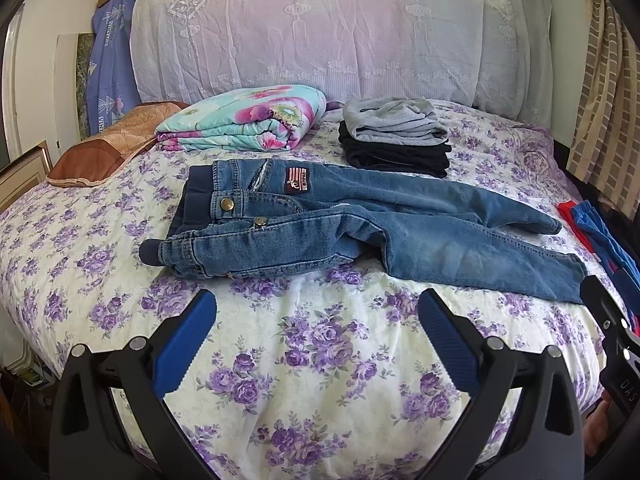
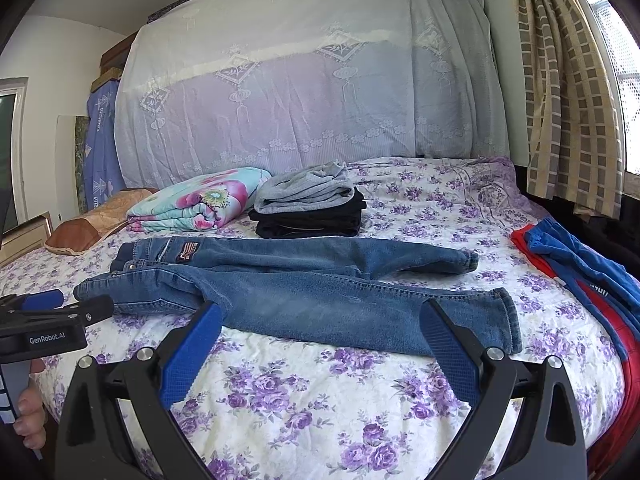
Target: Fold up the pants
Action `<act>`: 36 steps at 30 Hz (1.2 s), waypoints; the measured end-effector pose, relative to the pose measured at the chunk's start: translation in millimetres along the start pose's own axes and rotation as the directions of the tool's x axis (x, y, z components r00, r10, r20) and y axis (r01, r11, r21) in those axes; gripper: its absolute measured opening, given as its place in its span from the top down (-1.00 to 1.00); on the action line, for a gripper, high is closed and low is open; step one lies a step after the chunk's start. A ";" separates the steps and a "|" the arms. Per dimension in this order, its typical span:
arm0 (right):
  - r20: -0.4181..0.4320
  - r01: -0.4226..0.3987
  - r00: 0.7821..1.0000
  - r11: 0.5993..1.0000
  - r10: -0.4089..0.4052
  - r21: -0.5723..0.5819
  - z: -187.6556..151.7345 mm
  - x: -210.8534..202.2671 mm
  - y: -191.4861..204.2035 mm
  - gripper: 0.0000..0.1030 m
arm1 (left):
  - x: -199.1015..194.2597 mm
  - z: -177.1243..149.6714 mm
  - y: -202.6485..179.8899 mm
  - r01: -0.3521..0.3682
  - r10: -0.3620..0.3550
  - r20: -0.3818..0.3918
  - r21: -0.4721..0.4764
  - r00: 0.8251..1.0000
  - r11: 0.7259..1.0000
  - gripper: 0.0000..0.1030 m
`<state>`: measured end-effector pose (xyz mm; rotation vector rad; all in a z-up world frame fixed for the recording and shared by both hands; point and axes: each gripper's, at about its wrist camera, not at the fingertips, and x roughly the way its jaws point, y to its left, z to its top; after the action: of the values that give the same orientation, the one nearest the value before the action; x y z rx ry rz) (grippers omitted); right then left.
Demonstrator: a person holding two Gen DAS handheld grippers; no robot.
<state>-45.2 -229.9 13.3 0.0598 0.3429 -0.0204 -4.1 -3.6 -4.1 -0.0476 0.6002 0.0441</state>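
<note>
Blue jeans (image 1: 360, 224) lie flat on the bed (image 1: 320, 360), across its width: waistband to the left, both leg cuffs to the right. Long axis runs left–right, crosswise to both tools. Legs slightly splayed, the near leg lying partly over the far one at the seat. Not yet folded, as judged from the lay.

Left tool (image 1: 316, 320): fingers wide apart, holding nothing, hovering just short of the jeans' near edge, closer to the waistband end. Right tool (image 2: 320, 332): fingers likewise apart and empty, nearer the cuff of the near leg (image 2: 500, 320). Judgement: each hand is set for its own end.

Beyond the jeans: a stack of folded grey and black clothes (image 1: 396, 136), a floral quilt (image 1: 248, 120), a brown pillow (image 1: 104, 148).

The right wrist view shows the red-and-blue garment (image 2: 580, 272) at the bed's right edge more fully, plus the left tool's side; the left wrist view shows the waistband buttons.
</note>
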 end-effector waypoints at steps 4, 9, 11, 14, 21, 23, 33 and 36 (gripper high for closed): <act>-0.001 -0.002 1.000 1.000 0.002 0.000 -0.3 0.2 1.0 -0.93 | 0.5 -1.5 1.6 0.002 -0.002 0.000 -0.003 1.000 1.000 -0.91; -0.001 -0.001 1.000 1.000 0.001 0.002 -0.7 0.2 0.3 -0.93 | 1.0 -1.7 1.3 0.004 -0.004 -0.005 -0.002 1.000 1.000 -0.91; -0.001 0.000 1.000 1.000 0.000 0.002 -0.8 0.0 0.8 -0.93 | 1.5 -1.5 1.6 0.004 -0.004 -0.008 -0.004 1.000 1.000 -0.91; -0.001 -0.001 1.000 1.000 0.001 0.003 -0.8 -0.5 1.6 -0.93 | 1.5 -1.3 1.5 0.004 -0.004 -0.008 -0.004 1.000 1.000 -0.91; -0.001 0.000 1.000 1.000 0.000 0.000 -1.4 0.0 2.7 -0.93 | 1.5 -1.5 1.5 0.005 -0.005 -0.008 -0.004 1.000 1.000 -0.91; -0.001 -0.001 1.000 1.000 0.001 0.001 -0.5 0.6 0.0 -0.93 | 1.6 -1.5 1.4 0.005 -0.005 -0.009 -0.004 1.000 1.000 -0.91; -0.003 0.000 1.000 1.000 0.000 0.001 -1.0 1.0 0.7 -0.93 | 1.9 -2.2 0.4 0.008 -0.008 -0.012 -0.004 1.000 1.000 -0.91; -0.003 0.000 1.000 1.000 0.000 0.001 -1.0 1.0 0.7 -0.93 | 2.0 -2.5 0.1 0.008 -0.008 -0.014 -0.004 1.000 1.000 -0.91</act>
<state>-44.5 -229.2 12.1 0.0608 0.3462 -0.0203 -3.8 -3.7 -7.3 -0.0544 0.6141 0.0372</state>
